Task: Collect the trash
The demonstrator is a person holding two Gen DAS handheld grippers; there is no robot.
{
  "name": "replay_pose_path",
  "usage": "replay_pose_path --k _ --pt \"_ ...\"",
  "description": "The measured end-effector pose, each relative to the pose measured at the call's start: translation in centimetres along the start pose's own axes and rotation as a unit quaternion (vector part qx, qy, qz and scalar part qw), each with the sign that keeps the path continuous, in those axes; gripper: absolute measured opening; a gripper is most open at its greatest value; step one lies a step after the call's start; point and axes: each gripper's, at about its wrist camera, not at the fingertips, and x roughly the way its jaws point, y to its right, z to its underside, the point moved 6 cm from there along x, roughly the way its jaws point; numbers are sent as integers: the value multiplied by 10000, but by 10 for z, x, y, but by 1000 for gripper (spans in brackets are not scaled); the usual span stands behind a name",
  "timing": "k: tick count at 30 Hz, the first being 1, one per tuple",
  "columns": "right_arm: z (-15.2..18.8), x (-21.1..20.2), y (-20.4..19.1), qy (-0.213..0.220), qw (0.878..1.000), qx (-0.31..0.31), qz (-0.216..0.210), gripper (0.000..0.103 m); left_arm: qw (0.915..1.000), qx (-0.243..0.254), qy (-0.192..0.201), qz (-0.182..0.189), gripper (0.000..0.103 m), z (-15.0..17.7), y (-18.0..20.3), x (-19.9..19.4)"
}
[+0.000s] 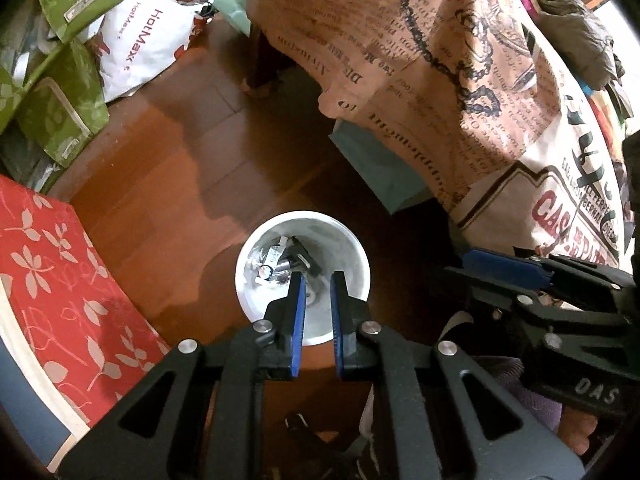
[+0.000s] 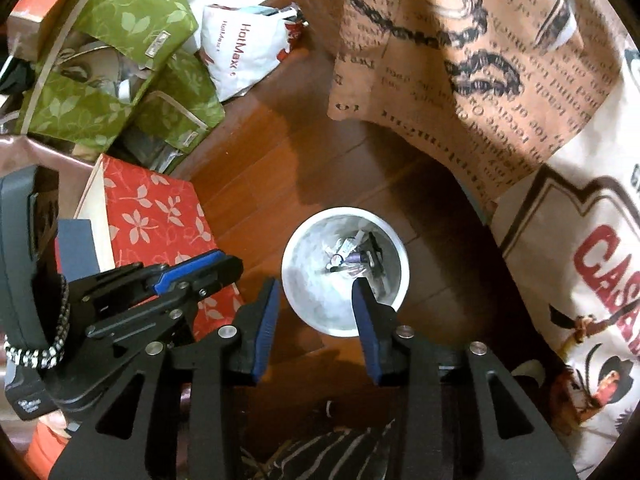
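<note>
Left wrist view looks down on a wooden floor (image 1: 168, 168); a white bin (image 1: 256, 304) stands beside a print-draped table (image 1: 460, 60); left gripper (image 1: 319, 278) narrow and empty; right gripper (image 2: 316, 286) parted, empty.

Glossy wooden floor (image 1: 168, 184); smooth white plastic bin (image 1: 352, 256); printed matt cloth (image 1: 460, 80); matt black plastic fingers (image 2: 366, 312) with blue pads.
</note>
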Motion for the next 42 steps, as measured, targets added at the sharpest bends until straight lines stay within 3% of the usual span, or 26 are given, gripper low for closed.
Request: replay_pose_path --k 5,9,14,23,27,31,32,34,36,38,40,42 --pt "5 -40 -9 456 9978 -374 292 34 9991 207 336 -129 11 -6 13 -36" --pt "15 -94 -18 1084 9912 -563 514 34 9954 427 859 -34 11 -10 35 -89" --pt "34 -181 -29 2097 9735 -567 708 34 9786 934 1832 -35 16 -2 76 -182" --pt "100 -333 -63 3953 9115 -461 1042 34 9333 1394 3303 189 26 49 131 -337" --pt "137 -379 -90 4624 8761 -520 1262 34 9153 1481 3732 325 40 89 142 -386" --pt "165 -401 -109 5008 8499 -593 1528 35 8961 1585 4142 177 64 127 144 -422" --pt "170 -404 -114 5076 8446 -586 1597 37 8927 1599 4210 135 65 134 143 -427" --pt "178 -408 -119 5190 8365 -517 1679 67 8865 1633 4330 27 77 148 141 -439" --pt "187 -413 -121 5327 8282 -429 1686 81 8808 1573 4466 5 93 157 137 -448" --pt "195 -414 -121 5360 8241 -377 1790 84 8749 1508 4603 19 97 167 133 -456" --pt "197 -412 -123 5312 8235 -355 1960 97 8735 1483 4636 11 98 171 130 -460" --pt "204 -412 -124 5299 8215 -299 2084 99 8724 1433 4673 47 98 171 126 -463"
